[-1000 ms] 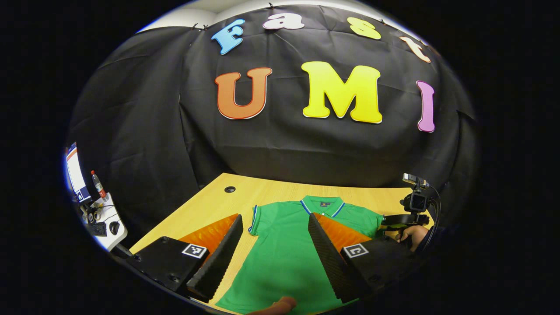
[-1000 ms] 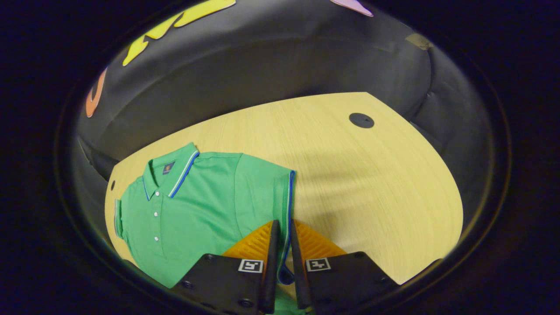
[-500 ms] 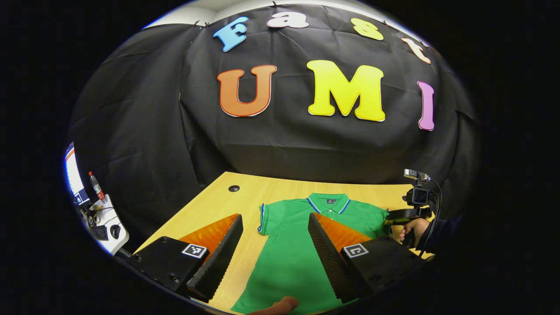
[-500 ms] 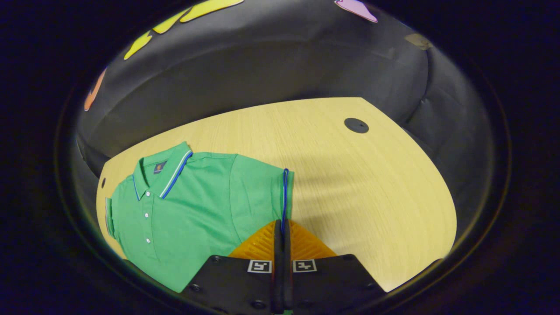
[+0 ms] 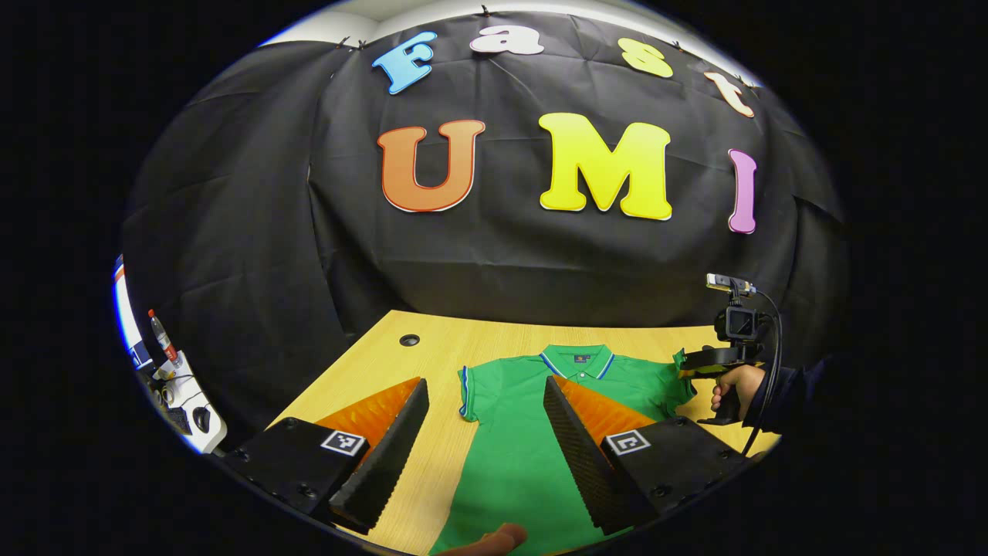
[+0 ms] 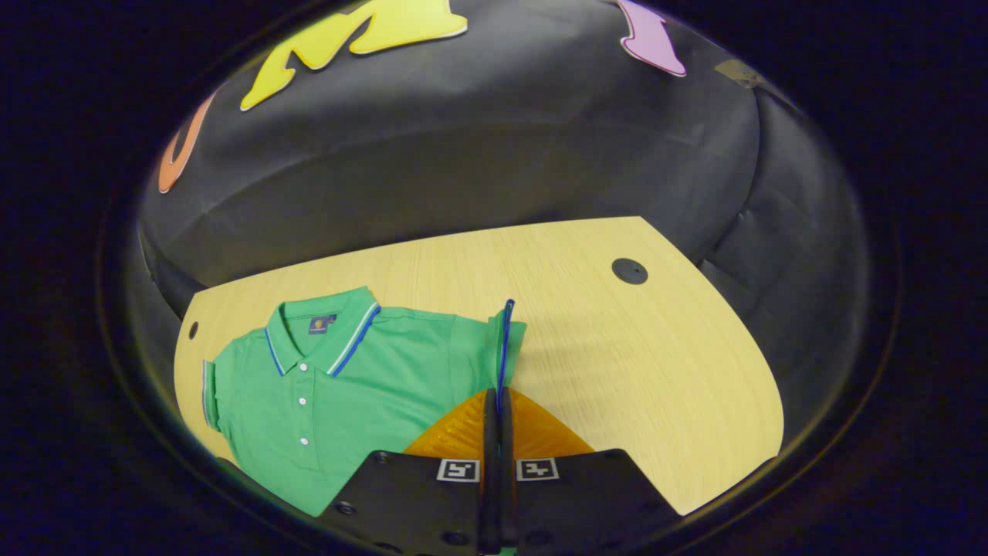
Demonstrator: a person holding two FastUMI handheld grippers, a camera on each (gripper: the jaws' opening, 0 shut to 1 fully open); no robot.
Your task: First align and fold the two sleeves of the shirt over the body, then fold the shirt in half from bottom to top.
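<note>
Lying flat, buttons up, on the wooden bench [image 6: 633, 371]: green polo shirt [image 6: 355, 401], sitting lower left in the right gripper view, collar [image 6: 324, 332] pointing toward the black booth wall [image 6: 463, 177]; pinching the blue-trimmed cuff of one sleeve [image 6: 505, 340] between fully closed fingers at bottom centre: right gripper [image 6: 498, 432], sleeve edge standing up off the bench just above the fingertips; showing as a dark round cable hole [image 6: 630, 270] right of centre on the bench. Hovering spread wide apart, gripping nothing, at the bottom of the left gripper view: left gripper [image 5: 486, 432], shirt body lying between and beyond its fingers; appearing at the right edge of that view, a hand [image 5: 733, 386] holding the right gripper, raised at the shirt's far sleeve; sitting at far left, a side table [image 5: 189, 401] carrying a bottle [image 5: 158, 336].
</note>
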